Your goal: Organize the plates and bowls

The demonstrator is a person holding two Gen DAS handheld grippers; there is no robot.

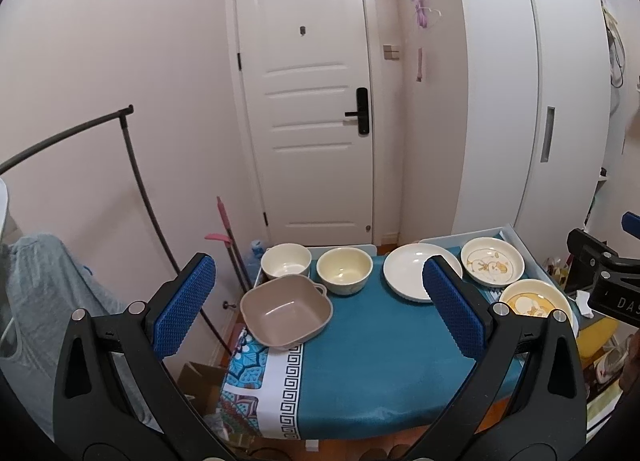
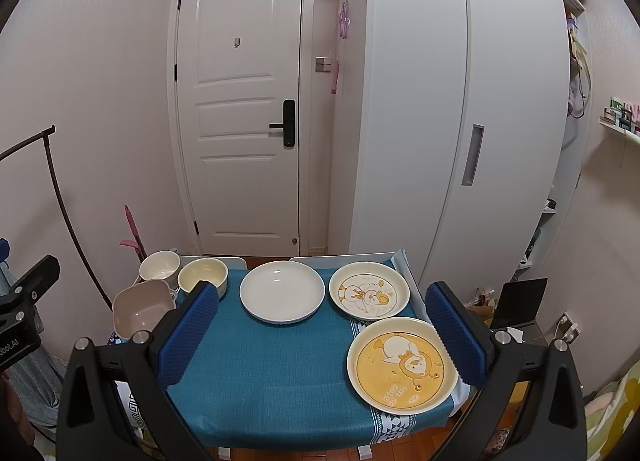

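Observation:
On the blue tablecloth [image 1: 380, 361] stand a square beige bowl [image 1: 286, 311], a white round bowl [image 1: 286, 261], a cream round bowl [image 1: 345, 269], a plain white plate [image 1: 412, 271], a white duck plate [image 1: 492, 267] and a yellow duck plate [image 1: 534, 301]. The right wrist view shows the beige bowl [image 2: 140, 311], white bowl [image 2: 159, 265], cream bowl [image 2: 203, 276], white plate [image 2: 282, 291], white duck plate [image 2: 369, 295] and yellow duck plate [image 2: 402, 365]. My left gripper [image 1: 316, 309] is open and empty above the table's near side. My right gripper [image 2: 320, 335] is open and empty too.
A white door [image 1: 308, 101] and a white wardrobe [image 2: 460, 121] stand behind the table. A black clothes rail [image 1: 132, 165] and grey cloth [image 1: 40, 301] are at the left. A pink mop handle [image 1: 224, 229] leans by the wall. Clutter lies on the floor at right [image 2: 516, 313].

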